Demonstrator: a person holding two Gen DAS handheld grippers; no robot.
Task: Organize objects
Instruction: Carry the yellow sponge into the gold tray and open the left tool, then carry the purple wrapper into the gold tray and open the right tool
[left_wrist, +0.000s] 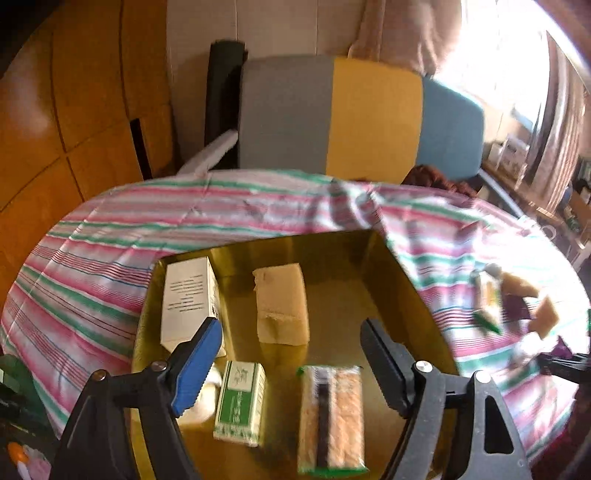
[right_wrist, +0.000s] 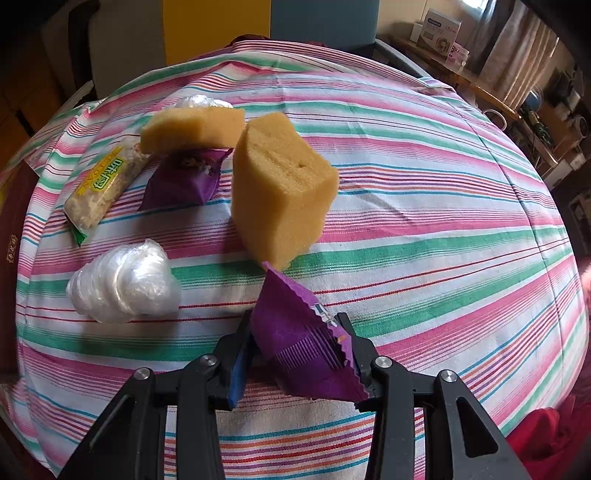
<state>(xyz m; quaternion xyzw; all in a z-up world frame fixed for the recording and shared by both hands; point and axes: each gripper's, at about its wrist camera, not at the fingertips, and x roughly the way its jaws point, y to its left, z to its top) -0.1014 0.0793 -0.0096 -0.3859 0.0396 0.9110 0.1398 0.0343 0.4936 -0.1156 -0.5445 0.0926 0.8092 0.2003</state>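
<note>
Left wrist view: the left gripper (left_wrist: 291, 341) hangs wide apart, holding nothing, over the gold box (left_wrist: 384, 266); a rice-cracker pack (left_wrist: 330, 415) lies at 6 o'clock.

Right wrist view: the right gripper (right_wrist: 295, 328) pinches a purple packet (right_wrist: 295, 332); a sponge block (right_wrist: 282, 188) stands at 12 o'clock on the striped cloth (right_wrist: 443, 221).

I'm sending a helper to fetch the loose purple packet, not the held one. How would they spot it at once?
On the striped cloth, look to the far left cluster beside the long cereal bar. The loose purple packet lies there, partly under a flat yellow sponge. Unlike the other purple packet, clamped in the right gripper, nothing grips it.
</note>
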